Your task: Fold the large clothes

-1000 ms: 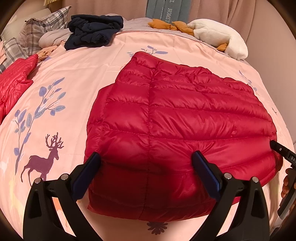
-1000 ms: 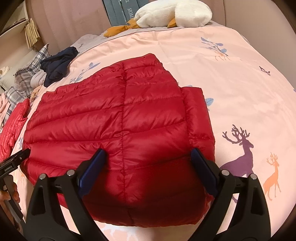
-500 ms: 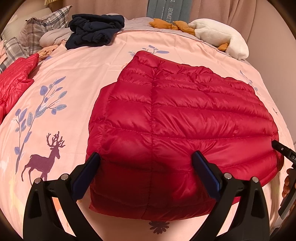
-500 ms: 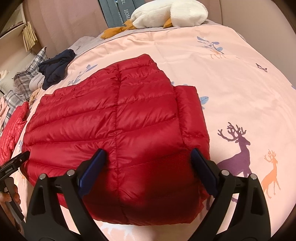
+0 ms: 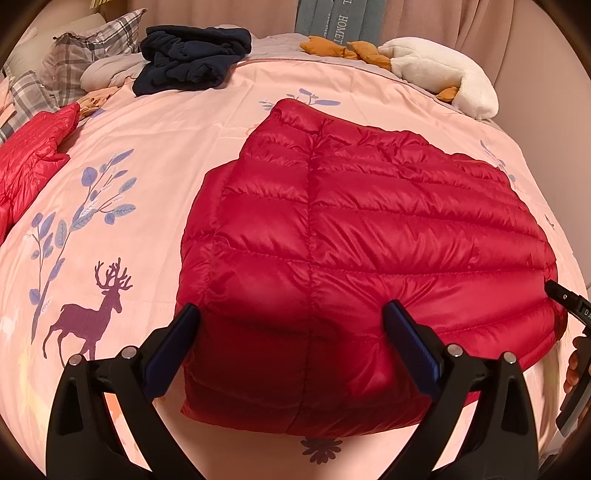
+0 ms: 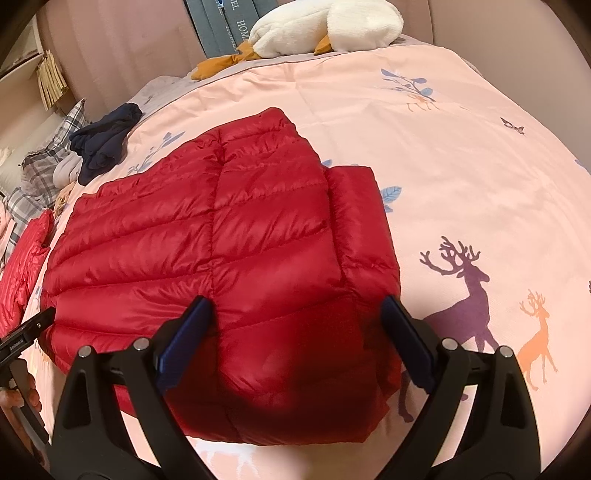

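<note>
A red quilted down jacket [image 5: 351,258] lies folded flat near the middle of a bed whose pink cover [image 5: 155,155] is printed with deer and leafy sprigs. The jacket serves as the landmark for the rest. Its collar end points toward the headboard side, and one sleeve is tucked along its edge, showing as a narrow padded strip in the right wrist view [image 6: 362,229].

The left claw [image 5: 291,332] hangs above the jacket's near edge with its blue-padded fingers [image 5: 173,347] spread wide, gripping nothing. The right claw [image 6: 295,325] sits over the opposite near corner of the jacket, likewise wide apart and empty. Each claw's handle and a person's fingers show at the edge of the other's view.

Beyond the jacket, at the far edge of the bed, lie a white plush goose [image 5: 443,74] with orange feet and, behind it, grey-blue cushions [image 5: 340,18] with printed lettering that reads partly as "HOMET"; the remainder is cut off. To the far left of the jacket sits a crumpled dark navy garment [image 5: 192,59], then plaid pillows [image 5: 85,51]. A second, brighter red puffer garment [image 5: 29,158] lies at the left edge of the bed, well apart from the jacket.
</note>
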`<state>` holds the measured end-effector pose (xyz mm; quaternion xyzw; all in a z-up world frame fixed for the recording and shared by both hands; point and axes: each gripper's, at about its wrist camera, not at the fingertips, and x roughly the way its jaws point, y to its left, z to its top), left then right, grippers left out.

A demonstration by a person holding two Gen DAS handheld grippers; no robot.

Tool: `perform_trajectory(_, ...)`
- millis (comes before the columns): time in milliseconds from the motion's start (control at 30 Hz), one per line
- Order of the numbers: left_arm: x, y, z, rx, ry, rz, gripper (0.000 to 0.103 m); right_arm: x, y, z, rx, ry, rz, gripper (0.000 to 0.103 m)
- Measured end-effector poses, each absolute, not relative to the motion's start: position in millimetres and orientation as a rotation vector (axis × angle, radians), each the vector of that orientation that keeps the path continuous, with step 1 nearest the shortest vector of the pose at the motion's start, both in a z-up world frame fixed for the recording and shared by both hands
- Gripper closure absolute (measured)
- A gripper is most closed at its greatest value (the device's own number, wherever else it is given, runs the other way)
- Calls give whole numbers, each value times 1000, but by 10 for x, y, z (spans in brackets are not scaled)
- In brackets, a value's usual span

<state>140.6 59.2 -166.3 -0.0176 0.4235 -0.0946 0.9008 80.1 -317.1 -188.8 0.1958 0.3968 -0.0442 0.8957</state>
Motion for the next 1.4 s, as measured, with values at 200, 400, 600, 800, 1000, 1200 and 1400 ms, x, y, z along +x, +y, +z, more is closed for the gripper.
perform_trajectory(200, 1399, 608, -1666, -36, 875, -196, 3, 798, -3169, -1886, 406, 822, -92, 9)
perform_trajectory(400, 1395, 612, -1667, -36, 876, -194, 3, 795, -3187, -1892, 406, 822, -94, 9)
perform_trajectory(600, 1396, 611, -1666, -36, 876, -194, 3, 794, -3195, -1891, 408, 822, -93, 9)
perform_trajectory(800, 1391, 632, -1673, -34, 875, -193, 3, 796, -3188, -1890, 407, 822, -93, 9)
perform_trajectory(1000, 1373, 662, -1681, -31, 875, -187, 3, 790, -3199, -1890, 410, 821, -93, 9)
perform_trajectory(1200, 1373, 663, -1671, -25, 877, -180, 3, 783, -3214, -1891, 412, 821, -93, 9)
perform_trajectory(1400, 1366, 679, -1673, -20, 877, -174, 3, 778, -3214, -1890, 412, 820, -93, 9)
